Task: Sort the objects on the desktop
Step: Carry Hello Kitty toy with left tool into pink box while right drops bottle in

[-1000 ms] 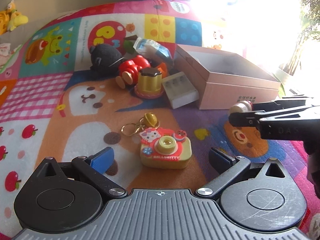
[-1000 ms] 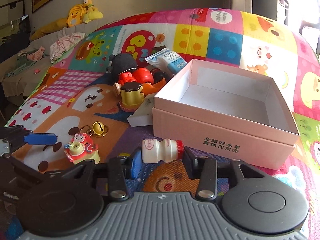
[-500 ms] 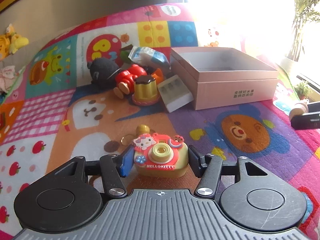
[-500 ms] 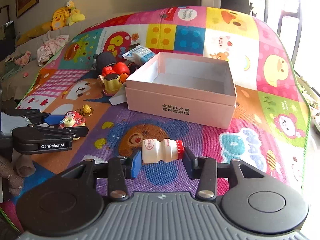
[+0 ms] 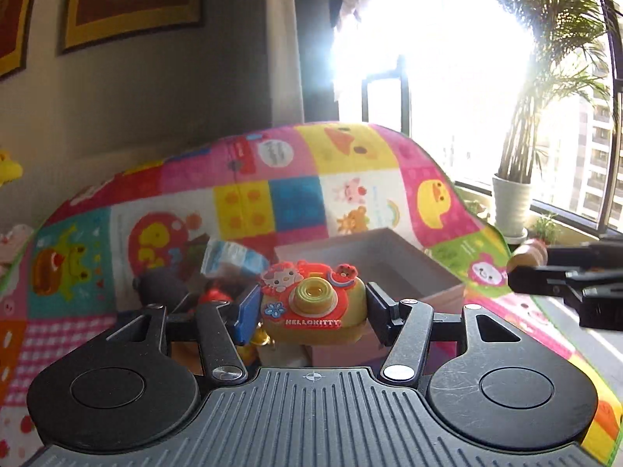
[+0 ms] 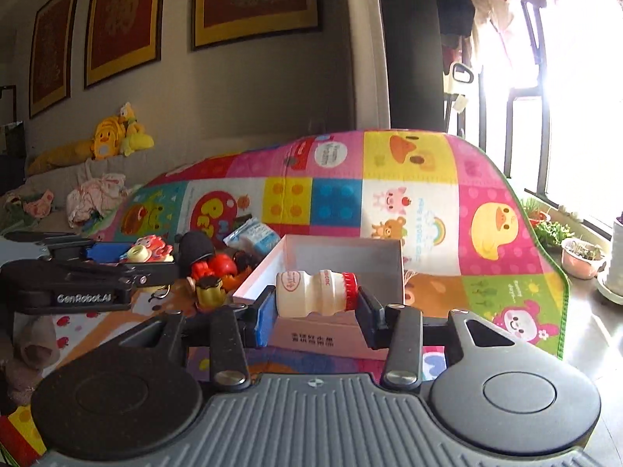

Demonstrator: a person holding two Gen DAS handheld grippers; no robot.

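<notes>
Left gripper [image 5: 313, 303] is clamped on the red-and-yellow plastic Hello Kitty toy camera [image 5: 313, 305], pads pressing its two short sides, lens facing back toward the wrist. It is held clear above the patchwork cartoon play mat [image 5: 296, 202] that covers the bench, just in front of the open pink cardboard box [image 5: 428, 272]. Side grip keeps the chunky body level, likely so it can go straight in over the box wall.

Right gripper [image 6: 313, 305] is closed part-way on the small white yoghurt-drink bottle with red cap [image 6: 315, 292], held lying sideways, base against the blue left pad and cap against the right pad. End-to-end hold looks chosen because the bottle is round and would roll out of a side pinch. It hangs in the air in front of the near wall of the box [image 6: 342, 257].

The box sits toward the mat's right side, empty as far as its inside shows. The unsorted pile of small toys [image 6: 212, 268] lies just beside the box's left wall, still to be handled.

Judgement: both hands are carrying items toward the box; drop-off not yet done. Risk: the two grippers crowd each other over the one opening.
</notes>
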